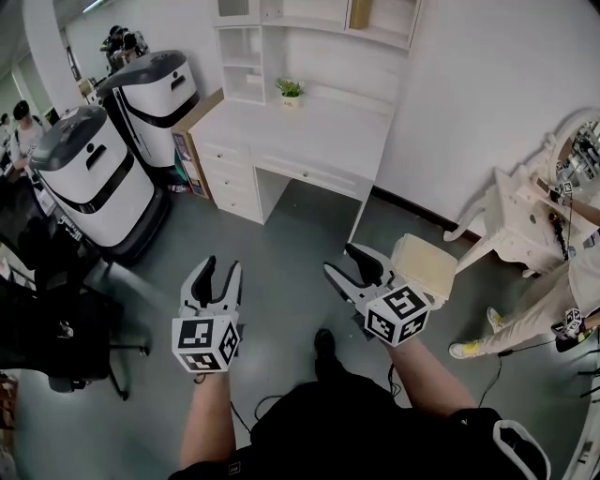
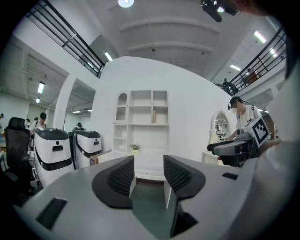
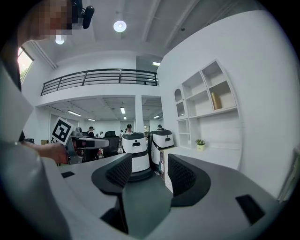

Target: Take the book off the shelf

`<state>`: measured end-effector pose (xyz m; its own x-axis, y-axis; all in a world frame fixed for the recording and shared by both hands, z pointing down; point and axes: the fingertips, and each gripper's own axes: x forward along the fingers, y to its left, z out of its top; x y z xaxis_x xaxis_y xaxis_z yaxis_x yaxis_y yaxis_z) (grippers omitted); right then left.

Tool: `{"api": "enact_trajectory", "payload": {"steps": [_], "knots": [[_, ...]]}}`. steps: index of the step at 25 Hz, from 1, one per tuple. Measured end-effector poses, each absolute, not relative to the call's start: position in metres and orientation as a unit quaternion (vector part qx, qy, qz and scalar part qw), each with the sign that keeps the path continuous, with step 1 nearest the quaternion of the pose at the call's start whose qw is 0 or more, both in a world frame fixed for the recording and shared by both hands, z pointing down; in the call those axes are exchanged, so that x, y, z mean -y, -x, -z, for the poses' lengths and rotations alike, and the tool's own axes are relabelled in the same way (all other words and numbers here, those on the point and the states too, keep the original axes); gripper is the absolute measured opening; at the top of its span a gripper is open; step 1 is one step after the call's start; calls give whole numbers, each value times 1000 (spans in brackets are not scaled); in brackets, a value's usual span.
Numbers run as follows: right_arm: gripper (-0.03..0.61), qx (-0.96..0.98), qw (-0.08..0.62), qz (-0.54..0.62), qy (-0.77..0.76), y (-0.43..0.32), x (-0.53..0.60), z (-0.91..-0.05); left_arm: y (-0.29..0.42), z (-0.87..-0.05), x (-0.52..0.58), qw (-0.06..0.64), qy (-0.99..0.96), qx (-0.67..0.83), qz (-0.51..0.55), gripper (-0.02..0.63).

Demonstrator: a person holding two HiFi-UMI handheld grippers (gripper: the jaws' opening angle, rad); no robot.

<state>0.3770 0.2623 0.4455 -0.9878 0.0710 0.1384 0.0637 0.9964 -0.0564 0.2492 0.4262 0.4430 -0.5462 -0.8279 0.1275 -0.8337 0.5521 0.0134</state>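
Observation:
A tan book (image 1: 359,13) stands upright in a cubby of the white shelf unit (image 1: 281,28) above the desk, far ahead of both grippers. The same book (image 2: 153,115) shows small in the left gripper view, and at the right in the right gripper view as book (image 3: 215,101). My left gripper (image 1: 223,267) is held low over the grey floor, open, with nothing between its jaws. Beside it, my right gripper (image 1: 345,260) is also open and empty. Seen from their own cameras, the left gripper (image 2: 149,161) points at the shelf and the right gripper (image 3: 149,161) points left of it.
A white desk (image 1: 281,131) with drawers and a small potted plant (image 1: 290,90) stands under the shelf. Two white-and-grey machines (image 1: 94,169) stand at the left, beside a black office chair (image 1: 47,319). A cream stool (image 1: 427,265) sits near my right gripper; a person (image 1: 553,291) stands by a white vanity at the right.

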Motion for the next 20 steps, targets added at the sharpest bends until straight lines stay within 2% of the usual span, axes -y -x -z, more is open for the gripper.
{"api": "enact_trajectory", "payload": {"steps": [6,12,20], "knots": [[296,996,67,-44,41,-332,-213,-449,-207,-445,-380,79,-465,882,-16,269],[334,995,63,-60,47,-297,-174,-451,-175,-450,-343,96,-459,883,-26,288],[347,994,60,-74,50,-267,-121,-454,-141,-442,-294,92,-444,890,-34,305]]}}
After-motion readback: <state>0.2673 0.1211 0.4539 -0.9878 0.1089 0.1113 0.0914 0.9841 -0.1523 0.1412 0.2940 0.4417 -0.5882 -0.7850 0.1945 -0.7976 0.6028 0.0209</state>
